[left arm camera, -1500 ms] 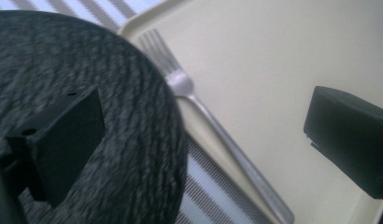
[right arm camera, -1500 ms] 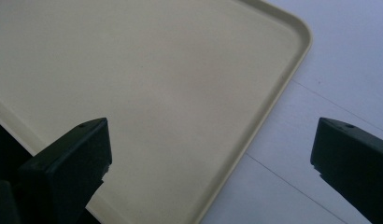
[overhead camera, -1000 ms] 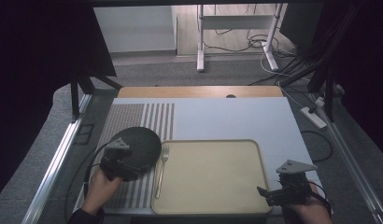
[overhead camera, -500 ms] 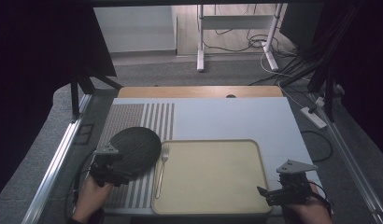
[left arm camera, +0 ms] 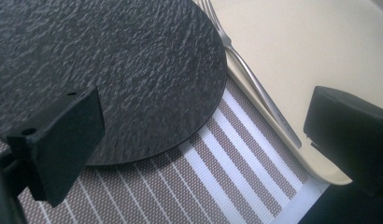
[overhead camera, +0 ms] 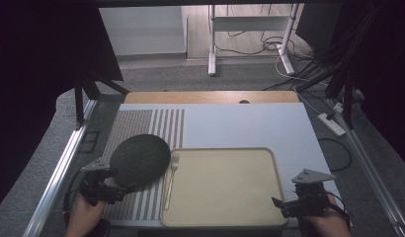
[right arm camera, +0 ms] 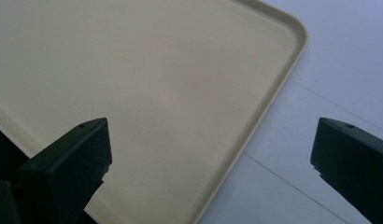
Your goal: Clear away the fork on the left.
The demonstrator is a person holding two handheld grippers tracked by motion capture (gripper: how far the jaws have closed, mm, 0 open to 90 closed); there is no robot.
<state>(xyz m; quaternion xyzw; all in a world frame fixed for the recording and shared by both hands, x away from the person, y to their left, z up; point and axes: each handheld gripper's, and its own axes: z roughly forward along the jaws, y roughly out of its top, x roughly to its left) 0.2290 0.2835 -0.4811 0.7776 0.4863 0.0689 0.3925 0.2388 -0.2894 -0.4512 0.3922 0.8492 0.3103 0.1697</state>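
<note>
A dark, rough-surfaced round plate (overhead camera: 140,159) lies on a striped placemat (overhead camera: 141,126) at the table's front left. My left gripper (overhead camera: 116,193) sits just off the plate's near-left edge, open and holding nothing. In the left gripper view the plate (left arm camera: 110,70) lies ahead between the spread jaws of the gripper (left arm camera: 206,135). A metal fork (overhead camera: 170,180) lies along the left rim of a beige tray (overhead camera: 222,190). My right gripper (overhead camera: 280,207) is open at the tray's near-right corner. In the right gripper view that gripper (right arm camera: 213,158) straddles the tray's rim (right arm camera: 255,121).
The tray's bare inside (right arm camera: 147,84) holds nothing. A pale blue-grey tabletop (overhead camera: 240,126) stretches behind tray and placemat, with a wooden strip (overhead camera: 210,97) at the far edge. Metal rails (overhead camera: 60,168) flank the table. Cables and a power strip (overhead camera: 331,124) lie on the floor.
My left gripper has drawn back from over the plate toward the near-left corner. The plate has stayed in place. The right gripper has not moved.
</note>
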